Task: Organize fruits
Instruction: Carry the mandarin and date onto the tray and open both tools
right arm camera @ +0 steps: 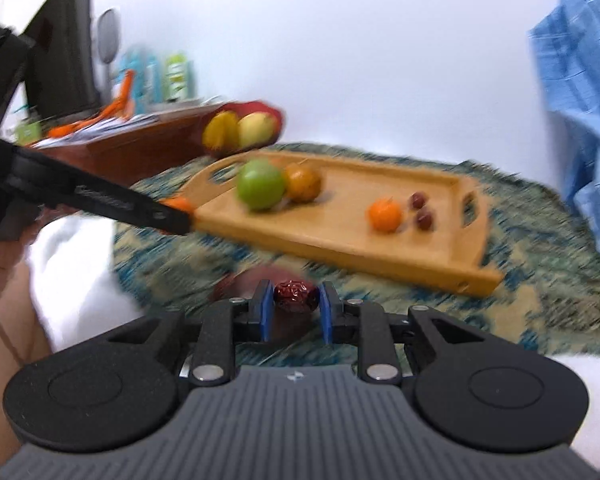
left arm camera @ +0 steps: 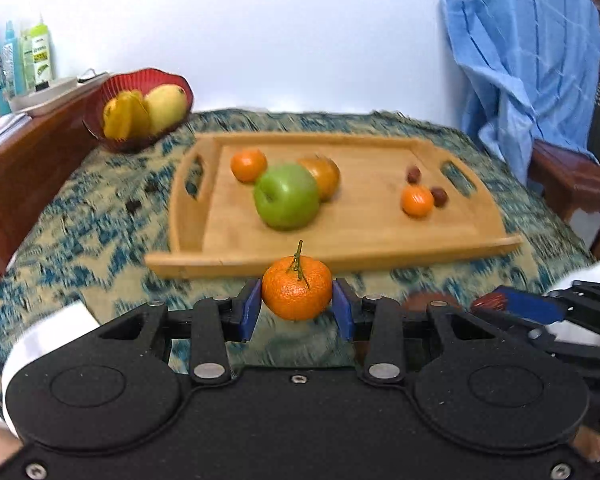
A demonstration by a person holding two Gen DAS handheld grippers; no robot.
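Note:
My left gripper [left arm camera: 297,304] is shut on a stemmed tangerine [left arm camera: 297,292], held above the cloth just in front of the wooden tray [left arm camera: 352,236]. On the tray lie a green apple [left arm camera: 287,196], an orange-brown fruit [left arm camera: 322,176], two tangerines [left arm camera: 249,165] [left arm camera: 417,200] and two red dates [left arm camera: 439,196]. My right gripper [right arm camera: 296,304] is shut on a wrinkled red date [right arm camera: 296,295], low over the cloth near the tray [right arm camera: 340,236]. The left gripper [right arm camera: 172,212] reaches in from the left there, its tangerine mostly hidden.
A red basket [left arm camera: 140,92] with yellow fruits stands at the back left beside a wooden sideboard [left arm camera: 28,160] carrying bottles and a dish. A blue cloth [left arm camera: 520,60] hangs over a chair at the right. A patterned cloth [left arm camera: 100,232] covers the table.

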